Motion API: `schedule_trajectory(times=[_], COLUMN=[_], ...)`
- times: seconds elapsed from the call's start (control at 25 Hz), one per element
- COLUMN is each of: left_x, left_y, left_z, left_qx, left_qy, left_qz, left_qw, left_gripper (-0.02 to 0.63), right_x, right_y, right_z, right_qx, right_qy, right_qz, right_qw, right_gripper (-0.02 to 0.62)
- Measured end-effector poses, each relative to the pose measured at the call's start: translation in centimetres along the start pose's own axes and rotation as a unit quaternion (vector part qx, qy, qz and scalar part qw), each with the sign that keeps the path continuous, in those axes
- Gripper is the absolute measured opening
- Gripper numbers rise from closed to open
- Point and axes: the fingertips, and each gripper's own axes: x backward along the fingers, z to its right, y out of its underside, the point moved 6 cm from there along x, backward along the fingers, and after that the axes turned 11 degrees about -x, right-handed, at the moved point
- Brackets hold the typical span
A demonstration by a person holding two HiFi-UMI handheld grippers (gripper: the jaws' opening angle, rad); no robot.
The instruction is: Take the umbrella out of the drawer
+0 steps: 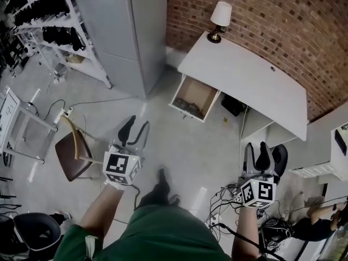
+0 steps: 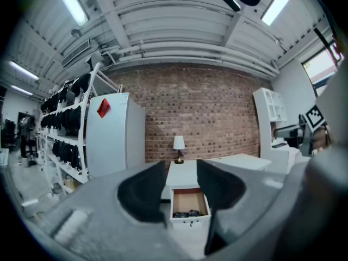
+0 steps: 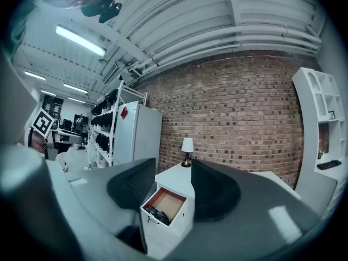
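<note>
While the left hand-held gripper (image 1: pixel 137 130) and the right hand-held gripper (image 1: pixel 256 152) are held released and empty, the umbrella (image 1: pixel 190 108) is seen in the open drawer (image 1: pixel 194 93) at 12 o'clock, well apart. If approached off-line, the drawer front may be struck.

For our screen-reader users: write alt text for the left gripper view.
The open, empty left claw frames a white desk whose open drawer holds a dark bundle, possibly the umbrella. A small lamp stands on the desk before a brick wall.
</note>
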Motion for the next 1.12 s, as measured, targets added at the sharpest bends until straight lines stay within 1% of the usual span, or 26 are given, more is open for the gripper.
schedule_trajectory(times=[0.12, 0.24, 0.4, 0.6, 0.76, 0.92, 0.96, 1.12], left_x=[-3.0, -6.4, -10.1, -13.2, -14.9, -15.9, -16.3, -18.5], left_y=[1.0, 2.5, 4.6, 6.9, 7.6, 7.6, 7.5, 7.6], left_z=[-2.1, -4.2, -6.5, -9.4, -11.0, -12.0, -12.1, -11.9], left_qx=[0.011, 0.022, 0.033, 0.044, 0.042, 0.039, 0.038, 0.034], left_qy=[0.001, 0.0, 0.008, 0.011, 0.013, 0.012, 0.014, 0.022], left_qz=[-0.006, -0.016, -0.033, -0.048, -0.052, -0.047, -0.047, -0.055], left_qw=[0.9999, 0.9996, 0.9989, 0.9978, 0.9977, 0.9981, 0.9981, 0.9977], left_gripper=[0.2, 0.259, 0.273, 0.273, 0.269, 0.194, 0.187, 0.205], right_x=[-3.2, -7.2, -11.9, -16.8, -19.5, -21.3, -21.8, -24.0], right_y=[-0.1, 0.1, 0.9, 1.7, 1.9, 2.0, 2.0, 2.2], right_z=[-0.1, 0.2, 0.0, -0.7, -0.9, -1.1, -1.1, -0.2], right_qx=[0.006, 0.006, 0.004, 0.001, -0.005, -0.005, -0.005, -0.005], right_qy=[0.002, 0.002, 0.002, -0.002, -0.002, -0.006, -0.008, -0.018], right_qz=[-0.01, -0.022, -0.044, -0.055, -0.058, -0.062, -0.063, -0.068], right_qw=[1.0, 1.0, 0.999, 0.998, 0.998, 0.998, 0.998, 0.997], right_gripper=[0.189, 0.189, 0.189, 0.189, 0.189, 0.189, 0.189, 0.189])
